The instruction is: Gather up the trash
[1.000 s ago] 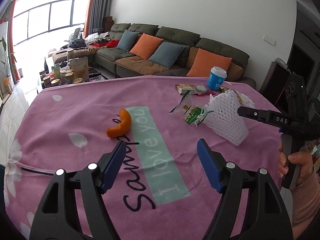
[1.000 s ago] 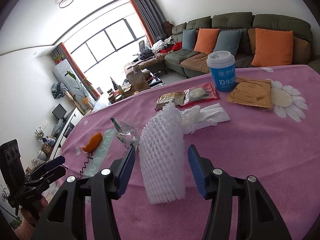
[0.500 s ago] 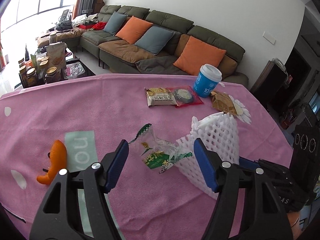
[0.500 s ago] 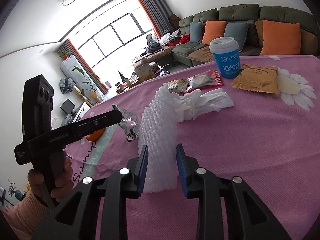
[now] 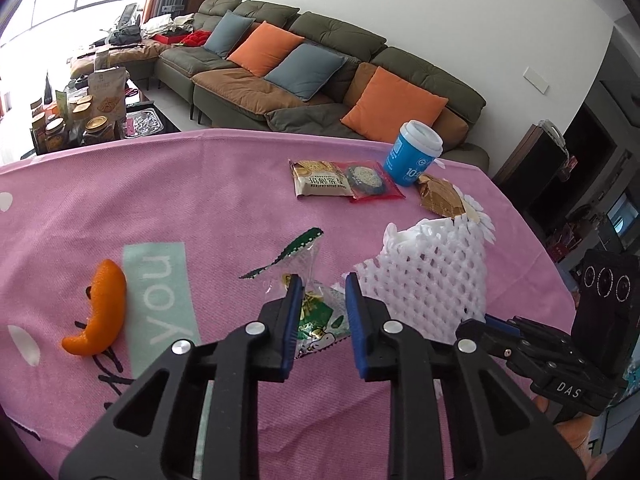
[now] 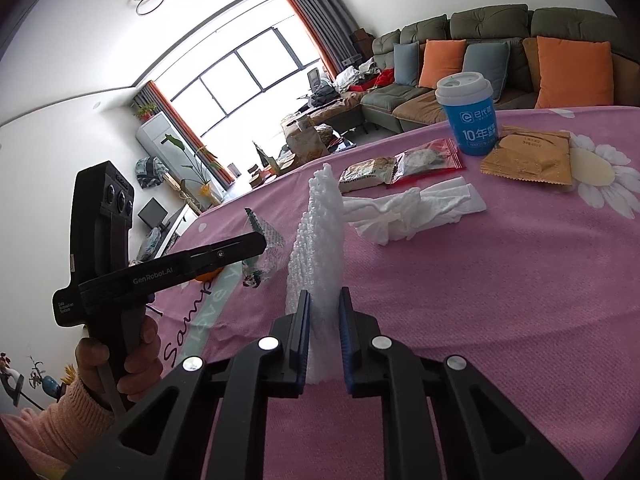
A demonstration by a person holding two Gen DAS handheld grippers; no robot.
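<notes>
A crumpled clear-and-green snack wrapper [image 5: 316, 316] lies on the pink tablecloth [image 5: 160, 200]. My left gripper [image 5: 323, 280] is closing on it, its blue pads pressing both sides. From the right wrist view the same wrapper [image 6: 264, 256] sticks up at that gripper's tip [image 6: 260, 242]. A white foam net sleeve [image 6: 320, 240] stands upright, and my right gripper [image 6: 324, 294] is closing on its near end and squeezes it flat. In the left wrist view the foam net [image 5: 432, 272] stands just right of the wrapper.
An orange peel [image 5: 102, 308] lies at the left. A crumpled white tissue [image 6: 408, 208] sits behind the net. Farther back are a blue paper cup [image 5: 412, 154], two snack packets [image 5: 320, 180] and a brown packet [image 5: 440, 196]. A sofa stands beyond the table.
My left gripper swung right from near the orange peel to the wrapper and narrowed around it. My right gripper stayed put and pinched the foam net flat.
</notes>
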